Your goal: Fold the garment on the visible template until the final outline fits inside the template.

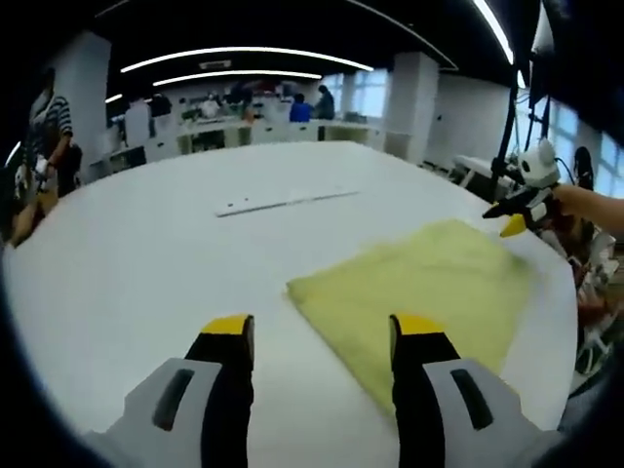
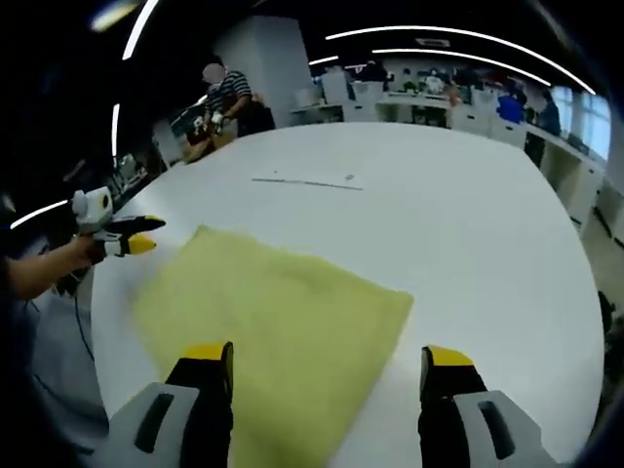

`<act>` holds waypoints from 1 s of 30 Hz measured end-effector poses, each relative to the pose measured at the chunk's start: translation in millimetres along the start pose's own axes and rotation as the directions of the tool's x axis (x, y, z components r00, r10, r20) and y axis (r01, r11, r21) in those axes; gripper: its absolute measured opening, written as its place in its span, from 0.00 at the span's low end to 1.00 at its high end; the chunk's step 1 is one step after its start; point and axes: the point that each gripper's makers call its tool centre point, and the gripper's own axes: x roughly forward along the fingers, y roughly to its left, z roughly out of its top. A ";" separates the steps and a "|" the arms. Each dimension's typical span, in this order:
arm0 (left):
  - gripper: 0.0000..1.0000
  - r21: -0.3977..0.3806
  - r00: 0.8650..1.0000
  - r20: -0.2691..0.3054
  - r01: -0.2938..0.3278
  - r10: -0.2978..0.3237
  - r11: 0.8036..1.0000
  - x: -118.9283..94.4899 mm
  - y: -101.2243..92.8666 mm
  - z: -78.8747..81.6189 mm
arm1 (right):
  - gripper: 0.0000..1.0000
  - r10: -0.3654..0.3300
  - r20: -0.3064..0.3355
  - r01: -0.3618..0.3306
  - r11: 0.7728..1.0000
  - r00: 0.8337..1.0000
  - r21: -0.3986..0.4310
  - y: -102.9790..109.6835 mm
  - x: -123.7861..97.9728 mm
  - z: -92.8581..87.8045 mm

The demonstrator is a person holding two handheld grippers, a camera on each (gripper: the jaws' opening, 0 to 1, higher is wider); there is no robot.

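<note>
Wide white table (image 1: 146, 244), round-edged, carrying everything. Yellow garment (image 1: 429, 292), already folded to a flat rectangle, near the table's edge on the person's side, one corner pointing toward the table's middle. Thin pale strip (image 1: 283, 202) further in, well apart from the cloth; possibly a template mark, too faint to tell. Left gripper (image 1: 322, 336) wide apart, empty, above bare table just beside the cloth's corner. Right gripper (image 2: 327, 366) likewise spread wide and empty, over the cloth's near edge. Risk from here: pinching one layer only and dragging the fold open, or sliding the cloth off the table edge, given how close it lies.
</note>
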 end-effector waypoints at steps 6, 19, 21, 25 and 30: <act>0.54 -0.002 1.000 -0.006 0.031 -0.031 1.000 -15.0 -12.0 -9.5 | 0.77 0.012 -0.021 -0.013 1.000 1.000 -0.016 9.9 -14.3 -14.8; 0.50 -0.051 0.996 -0.023 0.089 -0.090 0.995 -38.4 -35.9 -38.4 | 0.72 0.051 -0.058 -0.051 0.999 0.997 -0.013 28.0 -33.5 -47.4; 0.49 -0.067 0.995 -0.028 0.095 -0.097 0.993 -40.6 -38.9 -44.4 | 0.70 0.063 -0.069 -0.063 0.998 0.996 -0.005 31.1 -34.8 -53.2; 0.49 -0.098 0.993 -0.050 0.097 -0.103 0.990 -43.2 -42.9 -56.6 | 0.63 0.060 -0.087 -0.061 0.998 0.994 -0.007 34.8 -37.3 -63.6; 0.46 -0.109 0.991 -0.075 0.103 -0.112 0.989 -47.9 -49.0 -68.9 | 0.55 0.046 -0.107 -0.047 0.999 0.993 -0.003 35.4 -39.7 -76.0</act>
